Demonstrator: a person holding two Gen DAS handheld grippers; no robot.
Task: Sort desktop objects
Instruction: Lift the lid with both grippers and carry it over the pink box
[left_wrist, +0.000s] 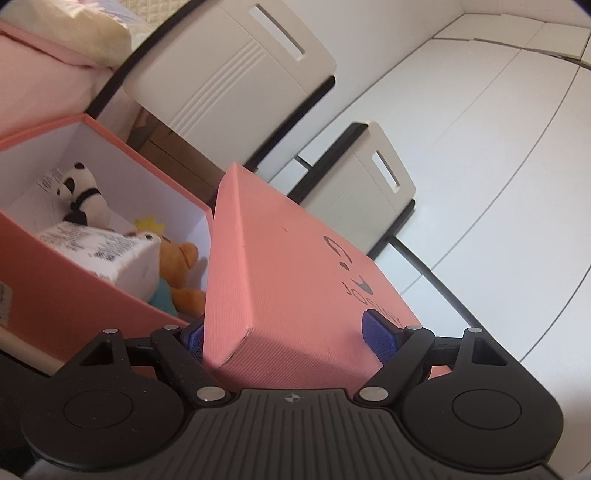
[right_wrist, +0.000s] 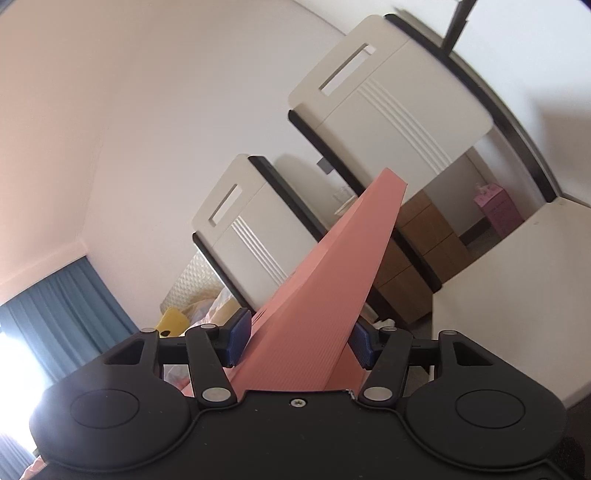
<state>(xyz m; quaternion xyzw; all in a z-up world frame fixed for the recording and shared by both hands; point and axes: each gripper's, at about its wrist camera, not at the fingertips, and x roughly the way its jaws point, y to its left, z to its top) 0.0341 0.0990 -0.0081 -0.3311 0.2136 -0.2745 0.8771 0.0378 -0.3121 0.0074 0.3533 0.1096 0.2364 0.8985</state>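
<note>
Both grippers — left gripper (left_wrist: 291, 341) and right gripper (right_wrist: 299, 341) — clamp the salmon-pink cardboard lid (left_wrist: 295, 280), tilted beside the open pink box (left_wrist: 55, 273) of plush toys (left_wrist: 181, 273). Closing step, I judge — next, level and lower it squarely.

The pink lid (left_wrist: 295, 280) carries dark printed letters beginning "JOS", the rest partly hidden behind a blue pad; a face-like mark sits above them. The white packet (left_wrist: 107, 251) in the box (left_wrist: 55, 280) bears small print too fine to read. Nothing legible shows in the right wrist view.
</note>
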